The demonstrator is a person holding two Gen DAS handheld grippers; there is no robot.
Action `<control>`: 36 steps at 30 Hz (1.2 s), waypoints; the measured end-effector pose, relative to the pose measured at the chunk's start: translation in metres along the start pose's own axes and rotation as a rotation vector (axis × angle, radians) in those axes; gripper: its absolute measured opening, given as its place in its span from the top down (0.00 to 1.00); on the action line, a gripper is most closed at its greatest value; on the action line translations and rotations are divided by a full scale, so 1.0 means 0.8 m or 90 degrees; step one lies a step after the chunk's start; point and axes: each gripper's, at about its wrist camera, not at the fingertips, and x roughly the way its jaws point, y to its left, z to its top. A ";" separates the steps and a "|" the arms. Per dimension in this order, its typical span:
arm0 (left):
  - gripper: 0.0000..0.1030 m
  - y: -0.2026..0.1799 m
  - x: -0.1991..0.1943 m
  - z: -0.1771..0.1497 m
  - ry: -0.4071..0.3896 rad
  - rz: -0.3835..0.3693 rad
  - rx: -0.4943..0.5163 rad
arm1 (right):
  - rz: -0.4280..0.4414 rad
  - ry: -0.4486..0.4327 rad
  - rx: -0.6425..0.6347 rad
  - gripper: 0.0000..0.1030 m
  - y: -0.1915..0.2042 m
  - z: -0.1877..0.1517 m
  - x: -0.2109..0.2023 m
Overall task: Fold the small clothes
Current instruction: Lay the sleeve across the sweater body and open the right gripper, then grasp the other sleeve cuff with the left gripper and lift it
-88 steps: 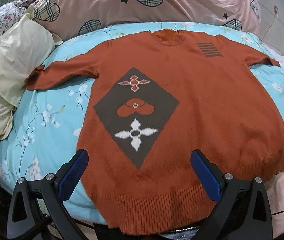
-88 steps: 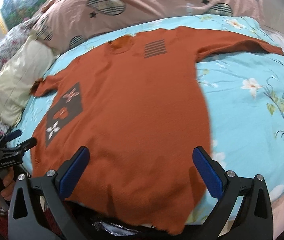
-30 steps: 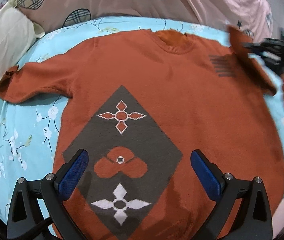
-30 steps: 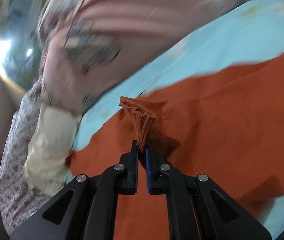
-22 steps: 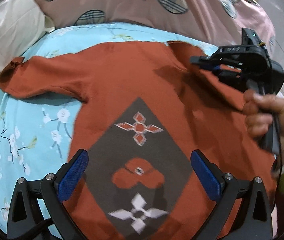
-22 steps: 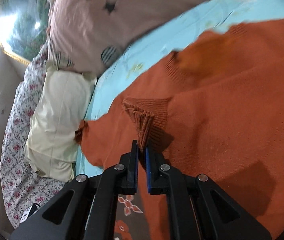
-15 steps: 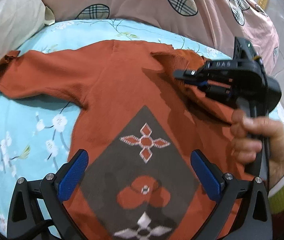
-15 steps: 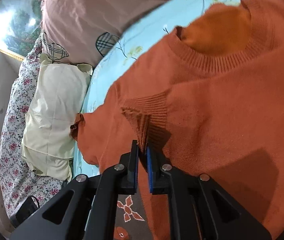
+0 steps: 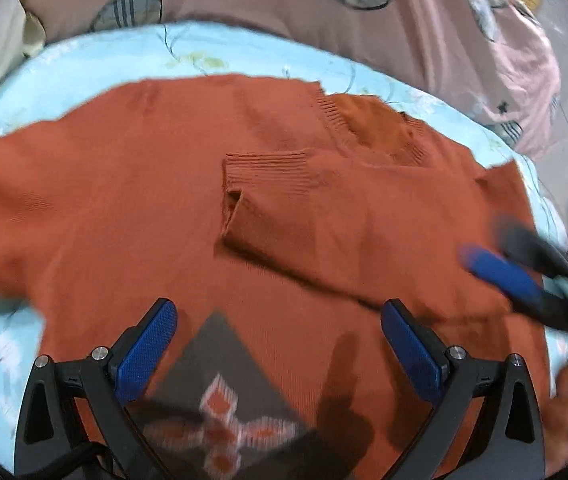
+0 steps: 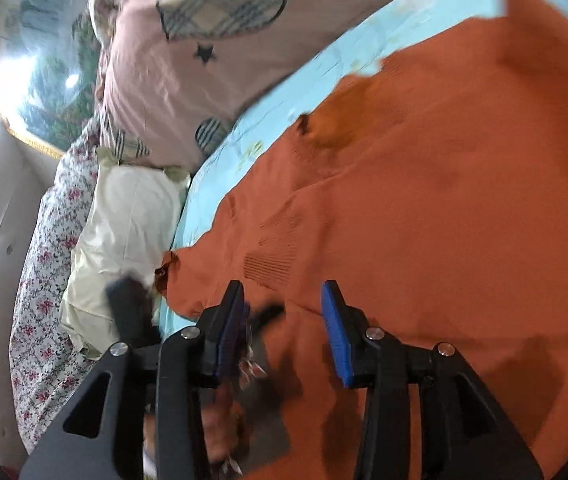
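An orange knit sweater [image 9: 124,220] with a dark diamond pattern [image 9: 220,392] lies flat on the bed. Its right sleeve [image 9: 284,208] is folded across the chest, ribbed cuff near the collar [image 9: 371,128]. My left gripper [image 9: 278,344] is open and empty above the sweater's middle. My right gripper [image 10: 284,320] is open and empty over the sweater [image 10: 443,200]; it also shows blurred at the right of the left wrist view [image 9: 503,272]. The other sleeve [image 10: 188,276] lies stretched toward the pillow.
The bed has a light blue floral sheet [image 9: 84,68]. A pink quilt with plaid hearts [image 9: 284,0] is heaped at the back. A cream pillow [image 10: 124,232] and a floral cover [image 10: 40,300] lie at the bed's left side.
My right gripper has let go of the sleeve cuff, opened and pulled back to the right. The sleeve now rests folded on the chest. My left gripper moved up toward the collar.
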 end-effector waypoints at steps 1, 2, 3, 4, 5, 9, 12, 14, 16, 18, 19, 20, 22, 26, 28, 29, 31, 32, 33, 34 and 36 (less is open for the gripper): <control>0.02 0.005 0.009 0.008 -0.006 -0.009 -0.012 | -0.011 -0.014 0.006 0.58 -0.007 -0.007 -0.016; 0.02 0.006 0.015 0.014 -0.017 -0.014 -0.018 | -0.021 -0.024 0.010 0.57 -0.011 -0.011 -0.027; 0.03 0.007 0.019 0.020 -0.028 -0.020 -0.021 | -0.034 -0.036 0.016 0.57 -0.017 -0.017 -0.040; 0.09 0.005 0.023 0.026 -0.039 -0.025 -0.018 | -0.043 -0.043 0.020 0.57 -0.020 -0.019 -0.047; 0.30 0.003 0.025 0.031 -0.044 -0.030 -0.011 | -0.059 -0.054 0.024 0.57 -0.025 -0.021 -0.057; 0.95 -0.014 0.035 0.043 -0.026 -0.046 0.030 | -0.101 -0.074 0.025 0.57 -0.040 -0.020 -0.085; 0.95 -0.018 -0.002 0.037 -0.085 -0.015 0.073 | -0.134 -0.098 0.028 0.57 -0.055 -0.014 -0.116; 0.95 -0.005 -0.034 0.035 -0.134 0.014 0.086 | -0.166 -0.118 0.027 0.57 -0.065 -0.006 -0.133; 0.95 0.017 -0.047 0.038 -0.145 0.041 0.079 | -0.190 -0.128 0.031 0.57 -0.075 0.005 -0.138; 0.95 0.035 -0.046 0.040 -0.130 0.040 0.070 | -0.211 -0.134 0.027 0.57 -0.083 0.020 -0.138; 0.95 0.039 -0.042 0.040 -0.122 0.043 0.070 | -0.231 -0.131 0.021 0.57 -0.088 0.033 -0.133; 0.95 0.040 -0.042 0.038 -0.121 0.046 0.073 | -0.243 -0.127 0.018 0.57 -0.091 0.042 -0.129; 0.95 0.039 -0.039 0.036 -0.123 0.049 0.078 | -0.273 -0.116 0.008 0.56 -0.100 0.060 -0.119; 0.95 0.045 -0.030 0.028 -0.111 0.044 0.063 | -0.321 -0.060 -0.008 0.48 -0.122 0.094 -0.076; 0.95 0.046 -0.027 0.020 -0.105 0.053 0.069 | -0.334 -0.032 -0.017 0.48 -0.131 0.099 -0.056; 0.95 0.046 -0.025 0.018 -0.103 0.055 0.070 | -0.343 -0.028 -0.034 0.50 -0.131 0.100 -0.049; 0.95 0.047 -0.023 0.015 -0.101 0.054 0.068 | -0.346 -0.023 -0.056 0.91 -0.125 0.102 -0.049; 0.95 0.048 -0.023 0.015 -0.101 0.053 0.068 | -0.330 -0.035 -0.047 0.89 -0.124 0.104 -0.058; 0.95 0.048 -0.023 0.015 -0.099 0.051 0.068 | -0.329 -0.051 -0.047 0.90 -0.122 0.104 -0.067; 0.95 0.047 -0.022 0.017 -0.096 0.050 0.070 | -0.335 -0.065 -0.046 0.90 -0.123 0.105 -0.075; 0.95 0.042 -0.024 0.019 -0.097 0.031 0.073 | -0.346 -0.066 -0.029 0.90 -0.134 0.104 -0.077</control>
